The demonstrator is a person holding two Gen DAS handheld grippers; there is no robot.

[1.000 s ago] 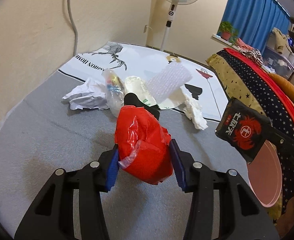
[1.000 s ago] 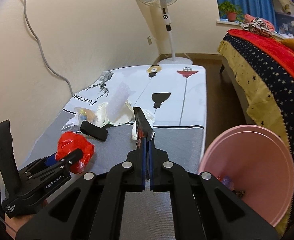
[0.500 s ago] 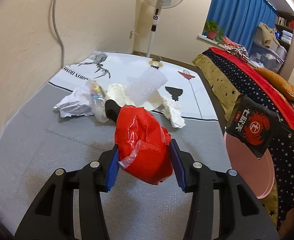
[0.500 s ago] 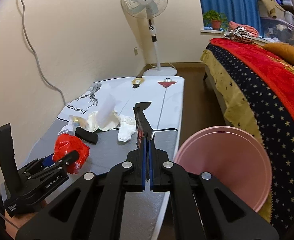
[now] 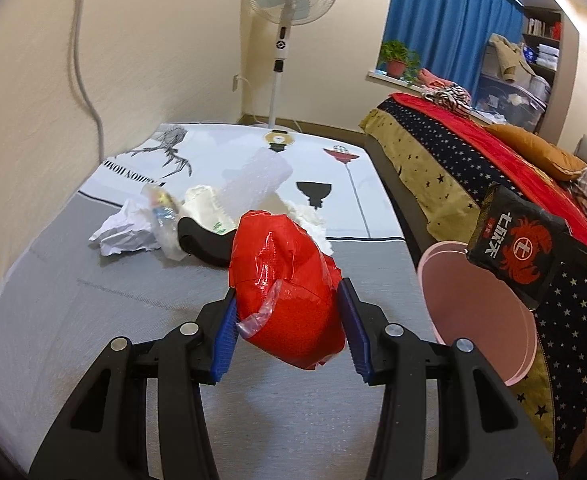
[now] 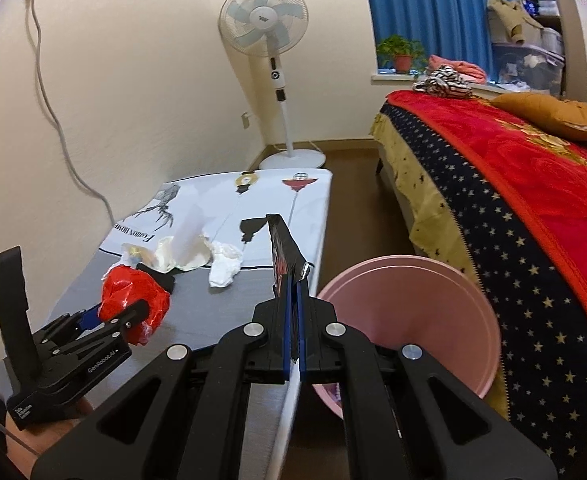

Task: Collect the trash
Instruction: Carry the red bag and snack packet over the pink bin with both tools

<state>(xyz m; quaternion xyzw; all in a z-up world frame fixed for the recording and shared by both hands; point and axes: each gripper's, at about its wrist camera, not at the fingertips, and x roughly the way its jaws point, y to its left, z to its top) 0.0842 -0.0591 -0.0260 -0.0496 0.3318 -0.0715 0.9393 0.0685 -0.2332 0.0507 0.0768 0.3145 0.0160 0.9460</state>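
I have both claws loaded. My left gripper (image 5: pixel 289 316) is clamped on a crumpled red plastic bag (image 5: pixel 285 292), its blue pads (image 5: pixel 224 334) pressing into both sides, and the bundle hangs clear above the grey mat (image 5: pixel 73 300). My right gripper (image 6: pixel 292 332) is pinched nearly flat on a thin black snack packet with a red crab print (image 5: pixel 513 246), held edge-on in its own camera.

The round pink plastic bin (image 6: pixel 445 320) sits off the mat's edge against the star-patterned bedspread (image 6: pixel 533 280), at about two o'clock from my right claw and three o'clock from my left.

I judge the step in hand is the drop. I'd bring the right claw over the bin's mouth first, tip the packet downward, then open; the flat foil could cling to a pad, so a small shake may help. The left should wait its turn so the two claws don't crowd the rim, and the bag needs a wide release since it's springy.

At eleven o'clock from my left claw more litter waits: white crumpled paper (image 5: pixel 123 230), a bubble-wrap roll (image 5: pixel 259 178), and a black object (image 5: pixel 203 242) I can't identify from here.
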